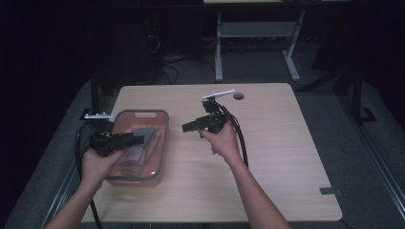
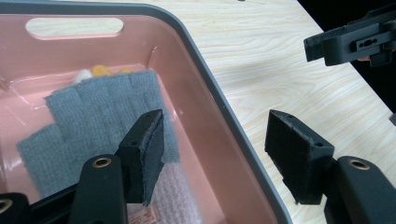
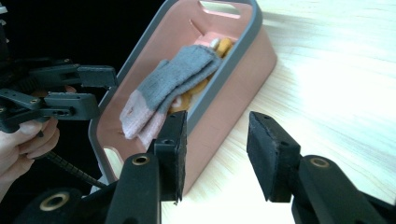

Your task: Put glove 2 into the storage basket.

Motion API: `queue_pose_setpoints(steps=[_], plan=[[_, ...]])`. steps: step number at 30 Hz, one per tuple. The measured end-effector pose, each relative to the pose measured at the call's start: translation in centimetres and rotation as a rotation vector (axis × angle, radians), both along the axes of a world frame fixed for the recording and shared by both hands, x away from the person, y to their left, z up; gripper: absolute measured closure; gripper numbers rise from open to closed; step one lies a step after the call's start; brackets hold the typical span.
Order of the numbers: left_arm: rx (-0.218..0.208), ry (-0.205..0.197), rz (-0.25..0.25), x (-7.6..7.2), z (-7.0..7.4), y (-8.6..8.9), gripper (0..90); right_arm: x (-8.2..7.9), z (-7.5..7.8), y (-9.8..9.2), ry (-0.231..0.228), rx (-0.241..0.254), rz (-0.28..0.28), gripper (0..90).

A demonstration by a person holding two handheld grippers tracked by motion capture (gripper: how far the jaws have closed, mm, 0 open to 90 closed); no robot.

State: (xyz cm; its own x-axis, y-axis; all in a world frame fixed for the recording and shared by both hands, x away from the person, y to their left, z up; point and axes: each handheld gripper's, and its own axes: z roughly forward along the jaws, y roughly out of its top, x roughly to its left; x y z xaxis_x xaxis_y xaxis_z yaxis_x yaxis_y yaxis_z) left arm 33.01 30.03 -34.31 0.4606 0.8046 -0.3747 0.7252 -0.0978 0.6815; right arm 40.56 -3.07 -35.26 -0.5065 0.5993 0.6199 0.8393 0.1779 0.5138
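A pink bin (image 1: 143, 111) with a grey rim stands on the left part of the wooden table. In it lies a grey and pale pink knitted glove (image 1: 145, 136) over something yellow (image 3: 224, 45). My left gripper (image 1: 138, 139) hovers over the bin, open, with nothing between its pads; in the left gripper view (image 2: 215, 126) its jaws straddle the bin's rim (image 2: 205, 70) above the glove (image 2: 93, 112). My right gripper (image 1: 187, 127) hangs just right of the bin, pointing at it, open and empty. In the right gripper view (image 3: 217, 126) it faces the bin's side wall (image 3: 233, 70) and the left gripper (image 3: 105, 92).
A round cable hole (image 1: 238, 96) sits near the table's far edge, and a strip of dark tape (image 1: 330, 192) near its front right corner. Bare tabletop (image 1: 286, 143) spreads right of the hands. Beyond the table stands another desk's frame (image 1: 218, 47) with cables on the floor.
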Motion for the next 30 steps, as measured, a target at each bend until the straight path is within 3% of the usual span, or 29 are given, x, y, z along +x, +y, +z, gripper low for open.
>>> queue_pose_setpoints(steps=[22, 30], plan=[[-0.013, -0.011, -0.079, 1.1, 0.3, -4.4, 36.7, -0.8, -0.4, -5.7, -0.011, -0.004, -0.058, 50.7], [-0.041, -0.013, -0.107, 1.5, 0.4, -5.6, 35.7, -0.8, -0.5, -7.3, -0.008, -0.003, -0.071, 49.3]])
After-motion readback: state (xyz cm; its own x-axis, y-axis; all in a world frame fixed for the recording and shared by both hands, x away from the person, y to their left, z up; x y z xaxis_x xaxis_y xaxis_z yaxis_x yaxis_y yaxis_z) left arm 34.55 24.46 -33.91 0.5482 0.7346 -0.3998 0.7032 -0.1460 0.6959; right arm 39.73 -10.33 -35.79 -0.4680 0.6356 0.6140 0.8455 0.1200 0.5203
